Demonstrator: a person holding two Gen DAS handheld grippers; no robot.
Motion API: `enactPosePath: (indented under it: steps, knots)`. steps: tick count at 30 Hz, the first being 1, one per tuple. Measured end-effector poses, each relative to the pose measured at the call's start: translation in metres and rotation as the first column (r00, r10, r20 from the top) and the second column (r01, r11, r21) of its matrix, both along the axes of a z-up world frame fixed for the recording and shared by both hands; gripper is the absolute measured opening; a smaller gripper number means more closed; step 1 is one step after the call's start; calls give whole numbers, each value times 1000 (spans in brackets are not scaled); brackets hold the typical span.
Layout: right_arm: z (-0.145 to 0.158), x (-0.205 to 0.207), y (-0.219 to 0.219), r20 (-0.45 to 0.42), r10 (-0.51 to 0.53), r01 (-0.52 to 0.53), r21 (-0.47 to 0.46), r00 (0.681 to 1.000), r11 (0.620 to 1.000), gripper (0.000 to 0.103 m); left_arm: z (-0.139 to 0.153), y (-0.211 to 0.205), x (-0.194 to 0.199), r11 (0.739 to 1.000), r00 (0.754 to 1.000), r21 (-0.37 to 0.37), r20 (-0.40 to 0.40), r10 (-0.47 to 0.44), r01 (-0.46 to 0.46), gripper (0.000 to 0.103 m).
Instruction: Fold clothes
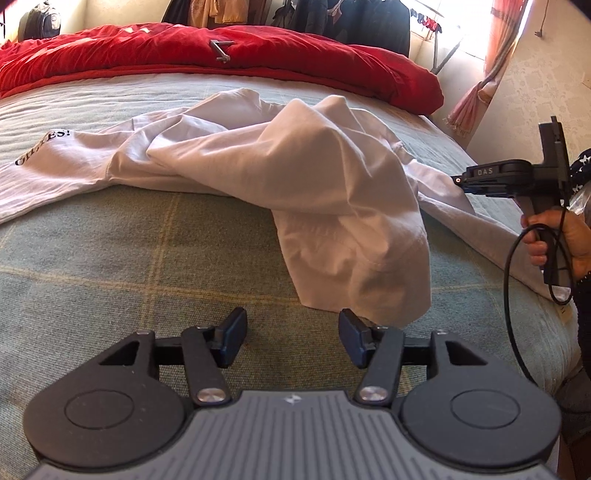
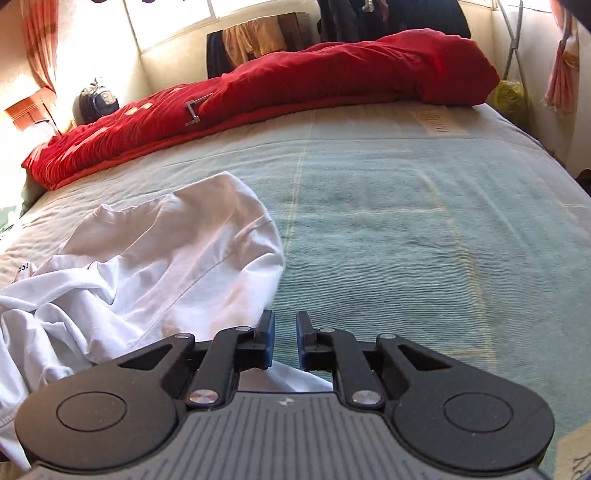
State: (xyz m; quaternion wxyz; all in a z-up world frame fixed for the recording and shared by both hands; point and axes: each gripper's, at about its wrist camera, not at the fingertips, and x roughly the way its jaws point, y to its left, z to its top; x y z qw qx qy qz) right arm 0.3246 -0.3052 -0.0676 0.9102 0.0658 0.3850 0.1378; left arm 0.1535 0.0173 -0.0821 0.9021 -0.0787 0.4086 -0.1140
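Note:
A crumpled white shirt with black lettering lies across a green checked blanket on a bed. One corner of it droops toward me. My left gripper hovers open over bare blanket, with its right finger just short of that corner and nothing between the jaws. At the right edge of the left wrist view a hand holds the right gripper's handle over the shirt's far side. In the right wrist view the right gripper shows a narrow gap with only blanket visible through it. The shirt lies to its left and under its body.
A bunched red duvet runs along the far side of the bed with a small metal bracket on it. Behind it are hanging clothes, a backpack and a sunlit window with orange curtains. The bed's edge drops off at the right.

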Motion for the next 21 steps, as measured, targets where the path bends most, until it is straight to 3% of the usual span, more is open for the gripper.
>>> enactPosePath:
  steps: [5,9,11,16,21]
  knots:
    - [0,-18,41,31,179,-177,-53,983,983,14,-3,-5,1,1000,1000,23,10,-19,18,61]
    - [9,-27,41,27,254,-252,-79,967,965,14,-3,-9,2,999,999,39,19,-31,30,63]
    - [19,-30,32,58,264,-260,-69,963,963,20,-4,-9,2,999,999,36,21,-35,34,64]
    - [38,-7,6,153,270,-269,-25,951,963,49,-6,-9,4,999,999,29,23,-39,38,66]
    - [14,35,8,130,335,-342,33,933,939,50,-6,-9,5,999,999,24,26,-45,45,67]
